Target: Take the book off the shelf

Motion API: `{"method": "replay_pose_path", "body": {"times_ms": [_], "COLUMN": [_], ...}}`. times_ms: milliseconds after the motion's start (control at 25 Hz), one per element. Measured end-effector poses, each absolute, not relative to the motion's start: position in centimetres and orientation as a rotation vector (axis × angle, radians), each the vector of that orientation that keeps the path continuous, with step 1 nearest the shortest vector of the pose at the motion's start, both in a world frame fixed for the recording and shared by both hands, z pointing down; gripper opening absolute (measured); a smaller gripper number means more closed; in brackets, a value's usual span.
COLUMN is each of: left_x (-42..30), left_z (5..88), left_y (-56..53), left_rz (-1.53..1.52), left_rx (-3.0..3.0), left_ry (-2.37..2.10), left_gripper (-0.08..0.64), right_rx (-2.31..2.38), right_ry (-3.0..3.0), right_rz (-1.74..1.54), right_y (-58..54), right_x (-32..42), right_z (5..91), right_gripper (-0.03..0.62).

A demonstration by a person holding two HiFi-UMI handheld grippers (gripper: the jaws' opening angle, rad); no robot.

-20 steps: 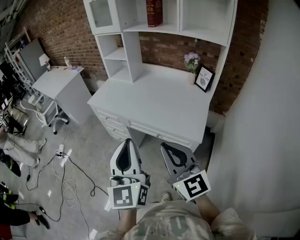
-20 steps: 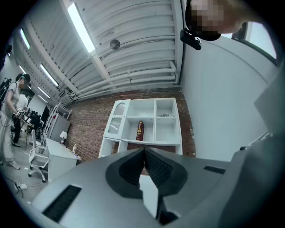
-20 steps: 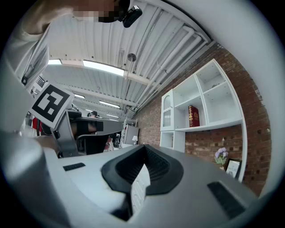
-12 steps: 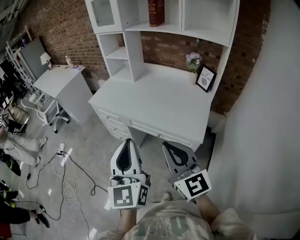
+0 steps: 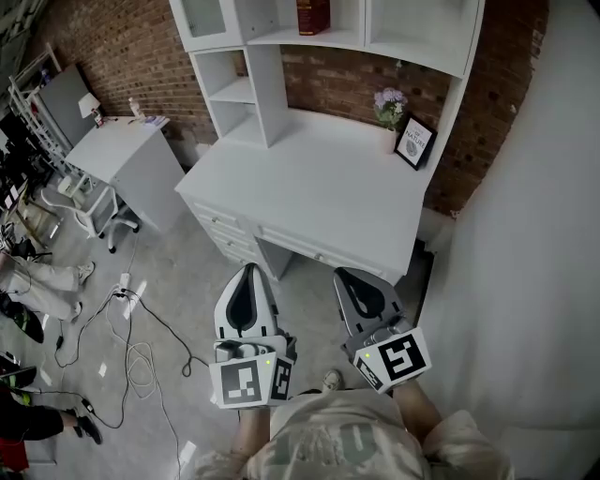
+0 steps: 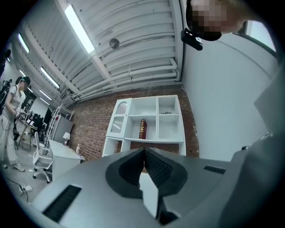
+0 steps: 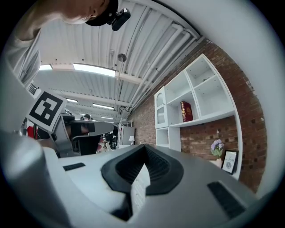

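A dark red book [image 5: 312, 17] stands upright in the middle compartment of the white shelf unit [image 5: 272, 70] above the desk, cut off by the top edge of the head view. It also shows in the left gripper view as the book [image 6: 142, 129] and in the right gripper view as the book [image 7: 186, 111]. My left gripper [image 5: 248, 270] and right gripper [image 5: 348, 278] are held side by side in front of the desk, far short of the shelf. Both are shut with nothing between the jaws, as the left gripper [image 6: 144, 150] and right gripper [image 7: 143, 147] show close up.
The white desk [image 5: 309, 197] has drawers at its front, with a flower vase [image 5: 389, 105] and a framed picture [image 5: 413, 148] at its back right. A smaller white table [image 5: 117, 150] stands left. Cables [image 5: 131, 361] lie on the floor. A white wall [image 5: 534, 234] runs along the right.
The desk and shelf have slid up in the head view, so the book is now cut by the top edge. Both grippers stay shut, slightly higher in the picture.
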State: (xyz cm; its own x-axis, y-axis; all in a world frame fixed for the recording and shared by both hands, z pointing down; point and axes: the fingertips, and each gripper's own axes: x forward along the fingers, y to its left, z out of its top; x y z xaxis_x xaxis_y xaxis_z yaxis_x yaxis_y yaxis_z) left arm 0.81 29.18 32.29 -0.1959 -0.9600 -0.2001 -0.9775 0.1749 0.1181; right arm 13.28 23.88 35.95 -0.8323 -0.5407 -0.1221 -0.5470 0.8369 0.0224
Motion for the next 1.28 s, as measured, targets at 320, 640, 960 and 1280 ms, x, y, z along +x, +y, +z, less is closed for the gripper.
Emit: {"method": "replay_pose_path", "body": {"times_ms": [320,640,960,1280], "left_x": [-1.9,-3.8,-7.6,-12.7], "left_z": [33.0,32.8,33.0,33.1], "left_y": [30.5,29.6,23.0,10.4], "left_rz": [0.291,0.286,0.353,0.380], "left_rx": [-1.806,-1.714,-1.743,-1.905], "left_ry": [2.454,2.488,2.427,2.342], "left_gripper": [0.014,0.012,0.014,0.014], "right_rx": [-0.868,-0.822,-0.809,-0.881], "right_ry": [2.908,2.908,2.876,2.891], "right_rz": [-0.011,-0.035,0.034,0.155], "right_y": [22.4,20.0,14.8,4.5], "right_x": [14.2,13.2,8.8,1.6], "right_z": [37.0,37.0,36.5,35.3], "right_gripper": [0.014,0.014,0.014,0.014]}}
